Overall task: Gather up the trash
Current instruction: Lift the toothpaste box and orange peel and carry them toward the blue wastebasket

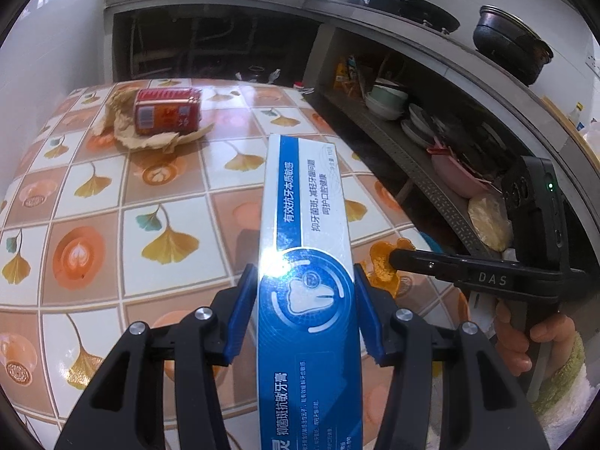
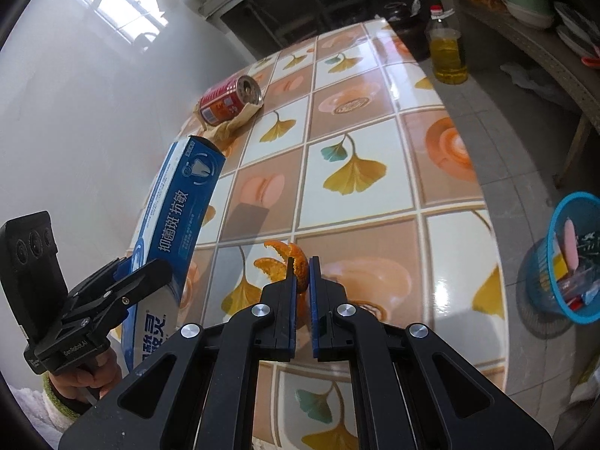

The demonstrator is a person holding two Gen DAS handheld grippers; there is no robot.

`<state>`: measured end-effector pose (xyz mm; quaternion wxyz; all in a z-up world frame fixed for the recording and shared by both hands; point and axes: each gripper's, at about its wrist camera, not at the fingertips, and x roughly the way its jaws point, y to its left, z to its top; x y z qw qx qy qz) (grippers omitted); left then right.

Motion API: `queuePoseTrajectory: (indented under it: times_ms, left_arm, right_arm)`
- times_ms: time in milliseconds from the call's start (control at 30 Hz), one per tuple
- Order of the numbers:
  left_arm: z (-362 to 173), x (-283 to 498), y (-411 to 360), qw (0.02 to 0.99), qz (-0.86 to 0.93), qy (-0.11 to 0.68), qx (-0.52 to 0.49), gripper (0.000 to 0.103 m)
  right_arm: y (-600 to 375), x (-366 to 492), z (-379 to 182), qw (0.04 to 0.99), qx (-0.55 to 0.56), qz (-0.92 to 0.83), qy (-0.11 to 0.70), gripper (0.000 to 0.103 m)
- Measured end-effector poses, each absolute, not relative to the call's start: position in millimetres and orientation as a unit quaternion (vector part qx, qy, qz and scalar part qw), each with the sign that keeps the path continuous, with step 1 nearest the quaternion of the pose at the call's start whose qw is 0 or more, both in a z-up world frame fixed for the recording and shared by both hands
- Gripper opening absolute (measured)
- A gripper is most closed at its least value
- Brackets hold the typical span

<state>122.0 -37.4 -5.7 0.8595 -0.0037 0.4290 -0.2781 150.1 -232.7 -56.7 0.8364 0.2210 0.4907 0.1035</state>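
Observation:
My left gripper (image 1: 305, 309) is shut on a long blue and white toothpaste box (image 1: 303, 202), lifted above the table and jutting forward. That box (image 2: 176, 217) and the left gripper (image 2: 138, 273) also show at the left of the right wrist view. My right gripper (image 2: 302, 268) is shut on a piece of orange peel (image 2: 285, 262), raised just over the tiled tabletop (image 2: 375, 150). In the left wrist view the peel (image 1: 382, 258) sits at the tip of the right gripper (image 1: 393, 258). A red can (image 1: 167, 110) lies on crumpled paper (image 1: 150, 138) at the far side.
A blue basket (image 2: 566, 258) with scraps stands on the floor to the right of the table. A bottle of yellow oil (image 2: 446, 48) stands beyond the table's far edge. Shelves with bowls and plates (image 1: 390, 103) run along the right.

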Motion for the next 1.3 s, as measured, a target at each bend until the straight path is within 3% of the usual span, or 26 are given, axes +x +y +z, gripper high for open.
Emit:
queuePoseTrajectory:
  times_ms: [500, 867, 1300]
  left_arm:
    - [17, 115, -101, 0.845, -0.334, 0.416, 0.035, 0.049]
    - [26, 129, -229, 0.776, -0.443, 0.444, 0.067, 0.049]
    - [-100, 158, -444, 0.657, -0.461, 0.559, 0.208, 0.049]
  right_arm:
    - [-313, 103, -42, 0.854, 0.292, 0.039, 0.429, 0.004]
    - [-440, 16, -65, 0.839, 0.366, -0.143, 0.376, 0.004]
    - [-533, -29, -170, 0.756, 0.448, -0.255, 0.403, 0.004]
